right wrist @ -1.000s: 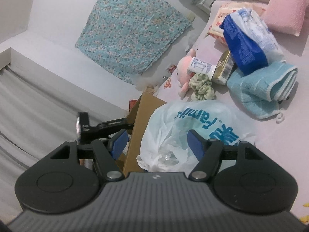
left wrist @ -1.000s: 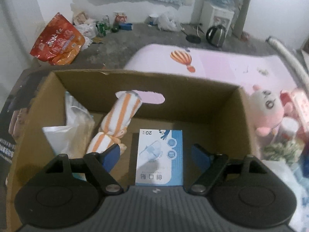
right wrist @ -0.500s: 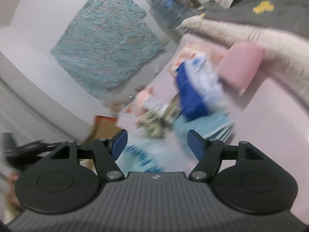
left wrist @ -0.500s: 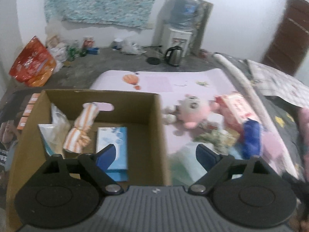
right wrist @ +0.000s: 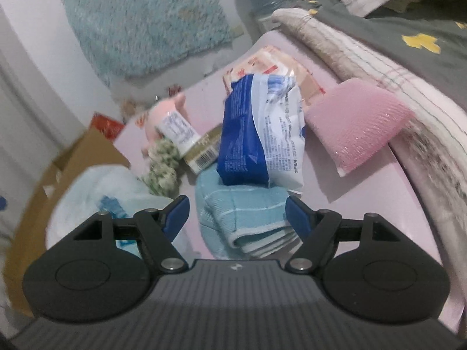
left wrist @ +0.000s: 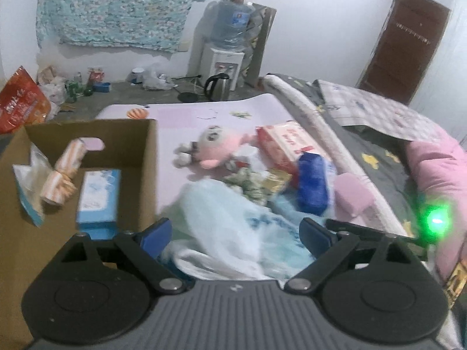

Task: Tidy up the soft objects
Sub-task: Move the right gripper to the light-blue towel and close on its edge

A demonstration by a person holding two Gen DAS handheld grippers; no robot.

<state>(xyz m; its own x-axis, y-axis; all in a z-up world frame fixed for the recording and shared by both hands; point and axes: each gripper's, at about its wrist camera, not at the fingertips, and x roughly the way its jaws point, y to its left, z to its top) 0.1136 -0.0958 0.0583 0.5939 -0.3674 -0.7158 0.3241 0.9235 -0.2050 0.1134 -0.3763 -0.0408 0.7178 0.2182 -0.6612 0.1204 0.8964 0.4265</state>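
Hovering with jaws wide: left gripper (left wrist: 235, 232) over white plastic bag (left wrist: 221, 227) beside cardboard box (left wrist: 150, 157); right gripper (right wrist: 236, 213) over folded blue towel (right wrist: 248, 213) lying mid-bed under blue-white packet (right wrist: 256, 131). Gripping nothing.

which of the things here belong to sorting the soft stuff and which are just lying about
Job: cardboard box, striped towel roll inside it, pink plush toy, blue towel, pink folded cloth.

Lying about: kettle, water dispenser, red snack bag.
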